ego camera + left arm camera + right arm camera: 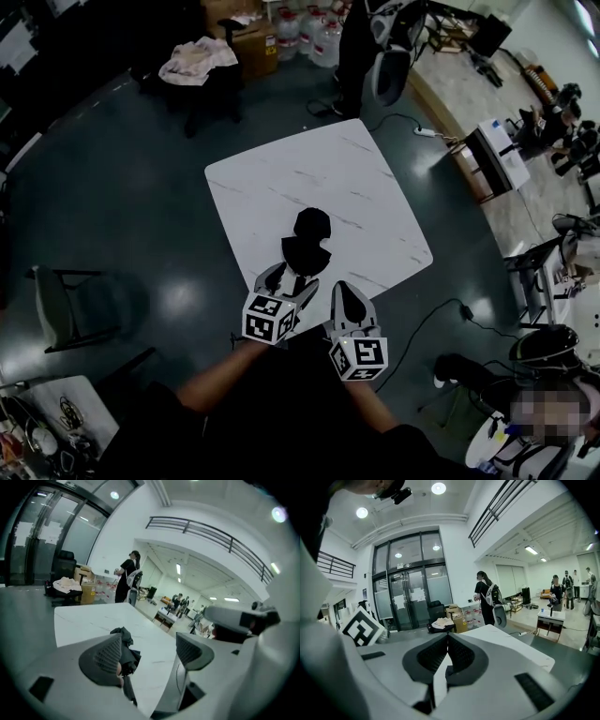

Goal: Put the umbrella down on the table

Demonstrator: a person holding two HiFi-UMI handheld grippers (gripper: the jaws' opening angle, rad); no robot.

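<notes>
Black folded fabric umbrella (306, 239), crumpled in a loose bundle, lying on the white marble-patterned square table (356, 178), close to the edge nearest the person. In the left gripper view, seen (123, 641) flat on the tabletop (89, 618), partly behind the left-hand jaw pad, with a thin dark end trailing down past that pad.

Just at the umbrella's near end, the grey left gripper (291, 279), held over the table edge. Jaws wide apart (150, 656), bare white tabletop in the gap between them. Contact between the one jaw and the fabric not clear from either view.

Beside it, the grey right gripper (345, 292), at the table's near edge, apart from the umbrella. Jaws pressed together (447, 656), nothing caught between the ribbed pads. Table corner (520, 648) visible beyond them.

Further out, dark glossy floor (112, 187) all around the table. Past the far corner, a standing person in black (361, 37). To the far left, a dark chair draped with a pale cloth (197, 61), then a brown cardboard box (251, 42) and clear water bottles (314, 28). To the right, a white power strip (425, 132) on the floor.
</notes>
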